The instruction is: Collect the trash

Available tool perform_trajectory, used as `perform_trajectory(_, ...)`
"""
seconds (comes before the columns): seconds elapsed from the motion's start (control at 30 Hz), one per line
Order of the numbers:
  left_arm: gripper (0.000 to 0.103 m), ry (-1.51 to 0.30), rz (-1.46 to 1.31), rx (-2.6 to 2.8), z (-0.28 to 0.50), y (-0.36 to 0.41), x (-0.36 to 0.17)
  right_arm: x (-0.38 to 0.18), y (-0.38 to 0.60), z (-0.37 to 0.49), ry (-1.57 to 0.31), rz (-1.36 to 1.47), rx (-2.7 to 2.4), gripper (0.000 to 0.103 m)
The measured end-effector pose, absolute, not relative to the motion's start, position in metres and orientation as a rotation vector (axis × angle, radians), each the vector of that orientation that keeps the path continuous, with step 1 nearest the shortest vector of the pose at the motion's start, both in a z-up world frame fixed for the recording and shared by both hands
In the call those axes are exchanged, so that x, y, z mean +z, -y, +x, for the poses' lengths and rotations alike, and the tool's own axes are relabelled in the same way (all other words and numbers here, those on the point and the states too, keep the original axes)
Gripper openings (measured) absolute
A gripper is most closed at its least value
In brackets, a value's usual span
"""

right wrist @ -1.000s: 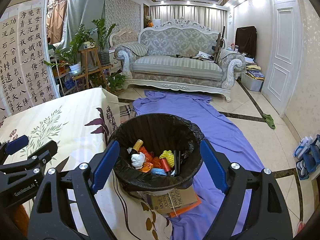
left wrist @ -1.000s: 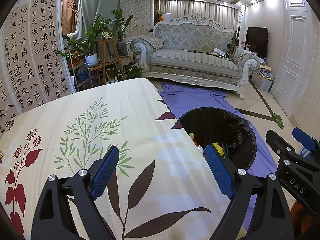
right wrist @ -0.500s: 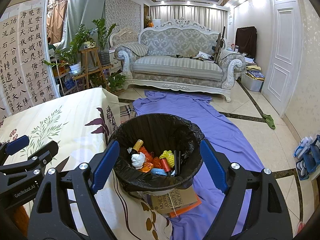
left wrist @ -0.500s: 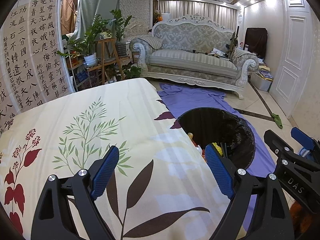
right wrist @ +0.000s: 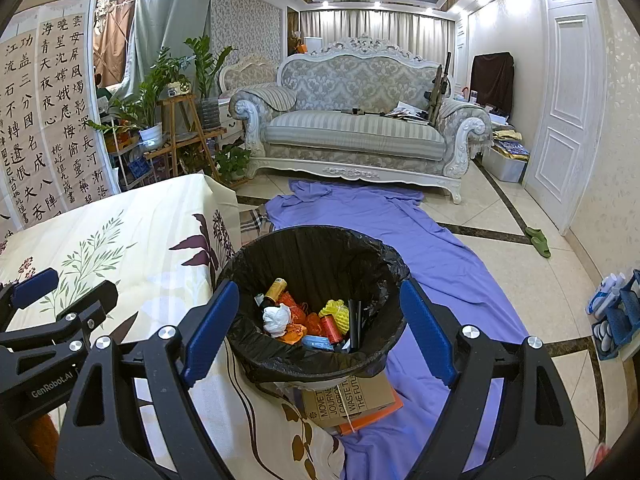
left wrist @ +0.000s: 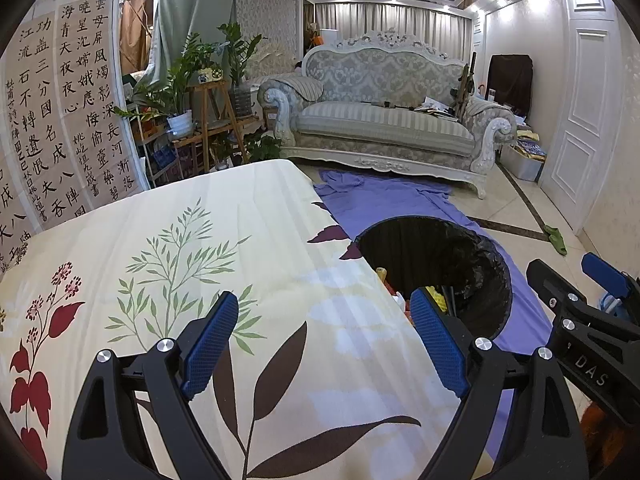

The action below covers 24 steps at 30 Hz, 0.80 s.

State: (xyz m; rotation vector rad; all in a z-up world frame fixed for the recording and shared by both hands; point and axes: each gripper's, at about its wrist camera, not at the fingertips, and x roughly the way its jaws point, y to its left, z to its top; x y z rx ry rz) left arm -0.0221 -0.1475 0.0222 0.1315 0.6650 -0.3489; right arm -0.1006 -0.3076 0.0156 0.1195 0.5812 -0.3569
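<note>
A black-lined trash bin point(right wrist: 320, 264) stands on the floor by the table's right edge. It holds a white crumpled tissue point(right wrist: 276, 318), a gold can point(right wrist: 275, 289), orange wrappers, yellow foam netting point(right wrist: 335, 309) and dark sticks. My right gripper point(right wrist: 320, 328) hovers above the bin, open and empty. My left gripper point(left wrist: 324, 344) is open and empty over the cream floral tablecloth point(left wrist: 172, 240). In the left wrist view the bin point(left wrist: 472, 252) sits right of the table, and the right gripper's arm shows at the far right edge.
A purple sheet point(right wrist: 436, 256) covers the floor between the bin and a patterned sofa point(right wrist: 356, 132). A cardboard box point(right wrist: 352, 400) lies under the bin. Potted plants on wooden stands point(right wrist: 180, 120) stand at the left; a white door point(right wrist: 568, 92) at the right.
</note>
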Motion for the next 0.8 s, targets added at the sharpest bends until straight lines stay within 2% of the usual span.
perform_trajectory(0.8,0.085,-0.647,0.132,-0.327,-0.0184,0.1401,0.0249,0.0165,0.3057,-0.1005,-0.584,0.118,-0.356,0.081)
